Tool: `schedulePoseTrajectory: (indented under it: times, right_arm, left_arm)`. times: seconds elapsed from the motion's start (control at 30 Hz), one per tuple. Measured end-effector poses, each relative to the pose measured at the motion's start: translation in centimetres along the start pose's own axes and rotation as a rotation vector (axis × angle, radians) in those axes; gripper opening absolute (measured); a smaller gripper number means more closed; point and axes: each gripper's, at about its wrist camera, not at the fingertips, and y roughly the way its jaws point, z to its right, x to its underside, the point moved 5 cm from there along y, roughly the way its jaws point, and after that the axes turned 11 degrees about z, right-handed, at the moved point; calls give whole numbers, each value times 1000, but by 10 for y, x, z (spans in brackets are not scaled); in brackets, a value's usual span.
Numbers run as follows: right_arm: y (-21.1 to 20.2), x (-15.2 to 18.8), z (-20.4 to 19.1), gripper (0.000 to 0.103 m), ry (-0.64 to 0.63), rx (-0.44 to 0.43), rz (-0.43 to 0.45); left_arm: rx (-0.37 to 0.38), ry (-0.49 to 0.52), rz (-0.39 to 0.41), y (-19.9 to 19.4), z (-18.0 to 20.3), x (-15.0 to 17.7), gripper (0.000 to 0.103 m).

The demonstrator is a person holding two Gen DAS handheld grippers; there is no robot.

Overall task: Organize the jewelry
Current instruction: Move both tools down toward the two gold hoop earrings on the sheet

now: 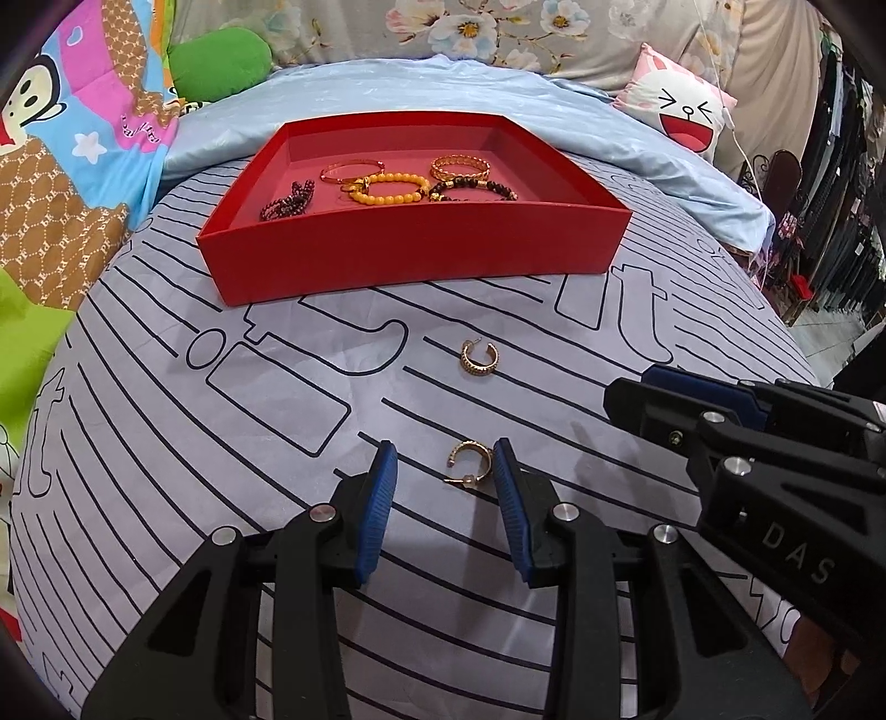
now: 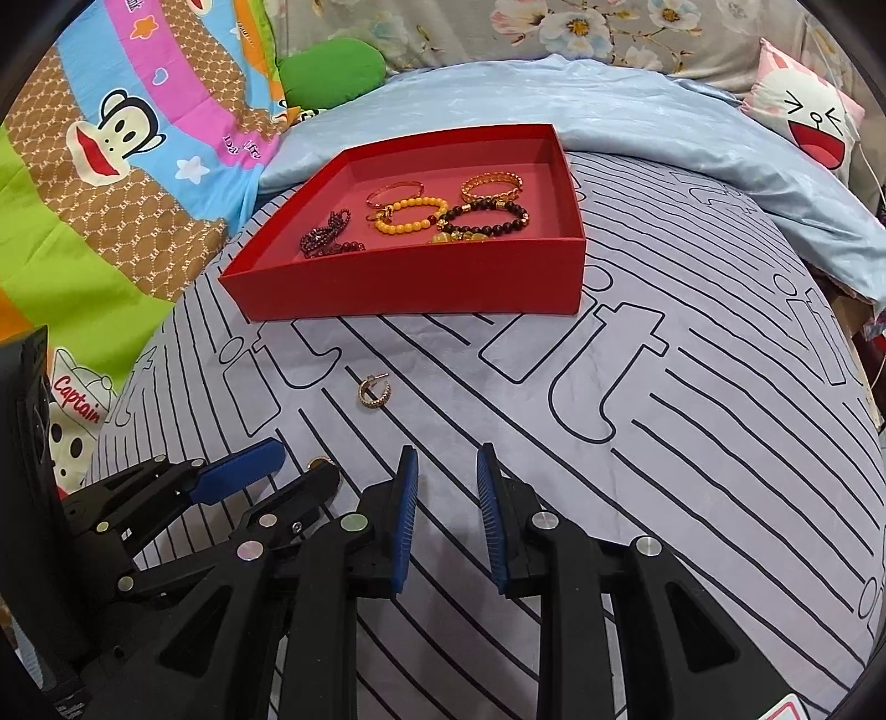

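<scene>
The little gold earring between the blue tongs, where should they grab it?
Probably across the curved band of the near earring, coming down from above with one pad on each side. It lies flat on the striped sheet, and the left tongs already straddle it, open.

green cushion (image 1: pixel 221 62), laughing-face pillow (image 1: pixel 681 113), cartoon blanket (image 1: pixel 61 166)

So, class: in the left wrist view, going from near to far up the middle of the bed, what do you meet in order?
Left gripper → gold earring between its open fingers → second gold earring → red tray → yellow bead bracelet → light blue blanket → floral pillow.
</scene>
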Motion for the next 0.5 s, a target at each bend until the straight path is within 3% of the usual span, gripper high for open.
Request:
schedulePoseTrajectory:
  times: [0.5]
  right_arm:
    - [-4,-1,7,23,17,8,9]
  left_arm:
    - [-1,7,7,-1,3,1,35]
